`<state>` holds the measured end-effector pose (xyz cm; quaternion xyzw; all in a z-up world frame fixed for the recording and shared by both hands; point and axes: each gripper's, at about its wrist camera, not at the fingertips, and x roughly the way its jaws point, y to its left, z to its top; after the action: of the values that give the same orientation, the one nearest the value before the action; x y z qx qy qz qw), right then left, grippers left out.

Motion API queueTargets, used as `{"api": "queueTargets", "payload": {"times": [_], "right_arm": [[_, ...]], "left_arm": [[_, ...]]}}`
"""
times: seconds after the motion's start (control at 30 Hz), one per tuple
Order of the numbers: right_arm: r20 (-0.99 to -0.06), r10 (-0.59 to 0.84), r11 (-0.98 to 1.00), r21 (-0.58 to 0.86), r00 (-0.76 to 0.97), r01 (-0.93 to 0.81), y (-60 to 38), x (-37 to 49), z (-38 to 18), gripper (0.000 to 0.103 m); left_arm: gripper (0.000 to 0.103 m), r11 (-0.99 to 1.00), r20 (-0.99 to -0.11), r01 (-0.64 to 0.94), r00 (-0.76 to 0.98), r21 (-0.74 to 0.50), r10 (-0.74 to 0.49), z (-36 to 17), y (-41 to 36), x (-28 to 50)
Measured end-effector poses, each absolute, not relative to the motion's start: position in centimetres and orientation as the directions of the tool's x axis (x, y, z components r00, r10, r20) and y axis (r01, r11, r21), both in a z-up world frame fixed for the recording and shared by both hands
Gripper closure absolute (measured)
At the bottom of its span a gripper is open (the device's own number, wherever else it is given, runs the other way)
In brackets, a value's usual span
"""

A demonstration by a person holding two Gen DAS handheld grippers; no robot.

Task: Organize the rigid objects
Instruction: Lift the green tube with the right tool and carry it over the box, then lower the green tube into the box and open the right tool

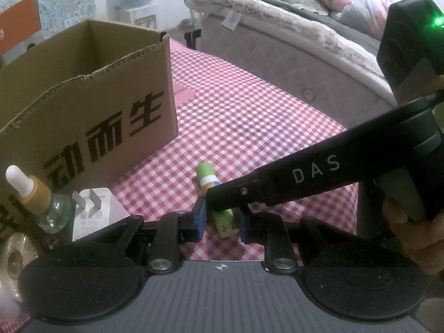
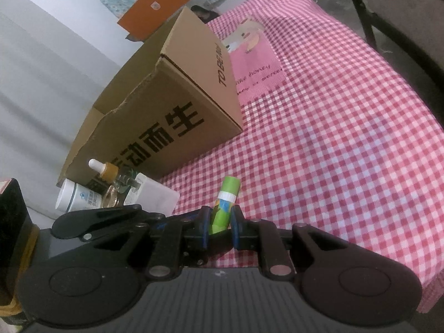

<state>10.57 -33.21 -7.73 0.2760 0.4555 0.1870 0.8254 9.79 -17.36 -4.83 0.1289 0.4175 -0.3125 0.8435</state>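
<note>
A green glue stick (image 2: 225,202) lies on the red checked tablecloth. My right gripper (image 2: 219,227) has its blue pads on either side of the stick's lower end and looks shut on it. In the left wrist view the same stick (image 1: 206,176) is partly hidden by the right gripper's black arm (image 1: 305,177), which crosses over it. My left gripper (image 1: 222,219) is open, with its pads either side of the stick's lower end (image 1: 226,222), not pressing it. An open cardboard box (image 1: 91,105) stands to the left; it also shows in the right wrist view (image 2: 172,116).
A dropper bottle (image 1: 33,194), a white plug adapter (image 1: 94,211) and a round metal disc (image 1: 14,260) sit left of my grippers. A white jar (image 2: 75,197) lies by the box. A pink card (image 2: 252,63) lies on the cloth. A bed (image 1: 291,41) stands behind.
</note>
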Motion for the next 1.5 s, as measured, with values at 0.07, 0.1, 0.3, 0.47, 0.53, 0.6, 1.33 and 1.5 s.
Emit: {"api": "queueTargets", "payload": {"times": [0.07, 0.1, 0.3, 0.47, 0.53, 0.6, 1.33, 1.5], "right_arm": [[-0.642, 0.565, 0.775, 0.628, 0.518, -0.065, -33.3, 10.6, -7.8, 0.084], [-0.639, 0.567, 0.772, 0.632, 0.521, -0.065, -33.3, 10.6, -7.8, 0.084], [-0.622, 0.567, 0.768, 0.636, 0.540, -0.074, -33.3, 9.8, -7.2, 0.084], [-0.604, 0.561, 0.775, 0.624, 0.567, -0.101, -32.7, 8.7, -5.1, 0.084], [-0.593, 0.557, 0.780, 0.615, 0.581, -0.120, -32.4, 8.3, -4.0, 0.084], [-0.579, 0.556, 0.782, 0.607, 0.596, -0.141, -31.9, 7.8, -2.8, 0.084], [-0.497, 0.717, 0.697, 0.515, 0.490, -0.499, -17.7, 20.1, 8.2, 0.084], [-0.581, 0.725, 0.687, 0.575, 0.369, -0.444, -15.0, 26.4, 5.5, 0.084]], "left_arm": [[0.082, 0.772, -0.782, 0.634, 0.458, -0.045, -0.422, -4.8, -17.2, 9.7], [0.082, 0.772, -0.781, 0.634, 0.460, -0.044, -0.422, -4.8, -17.2, 9.6], [0.082, 0.777, -0.752, 0.627, 0.489, -0.048, -0.442, -3.7, -16.4, 8.7], [0.083, 0.783, -0.710, 0.620, 0.533, -0.043, -0.461, -1.8, -15.3, 7.4], [0.083, 0.790, -0.687, 0.612, 0.557, -0.040, -0.466, -0.7, -14.7, 6.8], [0.083, 0.798, -0.659, 0.602, 0.588, -0.031, -0.470, 0.6, -14.0, 6.1], [0.083, 0.951, -0.645, 0.308, 0.727, -0.001, -0.236, 7.9, -3.0, 16.4], [0.083, 0.966, -0.743, 0.255, 0.637, -0.047, -0.204, 5.1, -1.0, 21.3]]}}
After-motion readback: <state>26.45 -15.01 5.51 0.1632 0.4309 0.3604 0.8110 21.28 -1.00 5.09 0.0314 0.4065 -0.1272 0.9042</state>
